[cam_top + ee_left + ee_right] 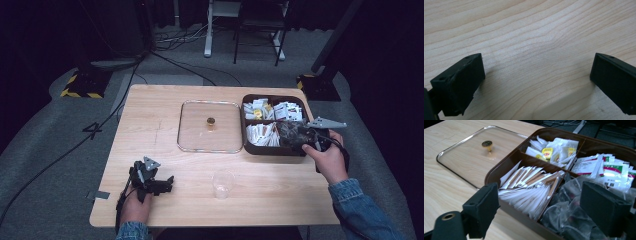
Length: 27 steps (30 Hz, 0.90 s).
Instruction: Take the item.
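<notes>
Brown four-compartment box [506, 167] sitting at the desk's [160, 150] right edge, holding white sachets [529, 187], yellow-tagged tea bags [551, 151] and what may be dark wrapped packets [566, 215]. Right claw [544, 207] hovering released above it; left claw [536, 82] resting released on the desk.

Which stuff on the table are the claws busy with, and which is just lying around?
Probably in the job:
right claw, open over the box
brown box of packets
dark packets
cup

Just lying about, for now:
clear lid beside the box
left claw, open on the table
cables on the floor
</notes>
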Each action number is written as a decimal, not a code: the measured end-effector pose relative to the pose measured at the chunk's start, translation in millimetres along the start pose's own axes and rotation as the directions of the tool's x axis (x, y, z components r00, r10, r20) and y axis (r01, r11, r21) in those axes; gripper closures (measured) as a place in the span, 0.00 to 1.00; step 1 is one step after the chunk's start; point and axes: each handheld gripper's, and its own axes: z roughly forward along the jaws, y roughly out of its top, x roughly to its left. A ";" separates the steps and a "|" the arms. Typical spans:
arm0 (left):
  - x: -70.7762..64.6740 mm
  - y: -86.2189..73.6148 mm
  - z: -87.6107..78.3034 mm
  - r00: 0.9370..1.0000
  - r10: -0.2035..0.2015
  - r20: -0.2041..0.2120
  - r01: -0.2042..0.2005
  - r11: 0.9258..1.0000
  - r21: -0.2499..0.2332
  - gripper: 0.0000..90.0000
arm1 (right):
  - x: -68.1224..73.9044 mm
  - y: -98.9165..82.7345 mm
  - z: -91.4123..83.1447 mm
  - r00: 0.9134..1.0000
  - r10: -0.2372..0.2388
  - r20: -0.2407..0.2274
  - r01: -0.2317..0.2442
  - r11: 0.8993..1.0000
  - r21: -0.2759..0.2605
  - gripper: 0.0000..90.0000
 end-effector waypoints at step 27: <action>0.2 0.1 0.0 1.000 0.003 -0.001 -0.003 1.000 0.001 0.00 | -67.1 -6.0 45.8 0.988 0.089 0.127 -0.106 0.985 0.135 0.35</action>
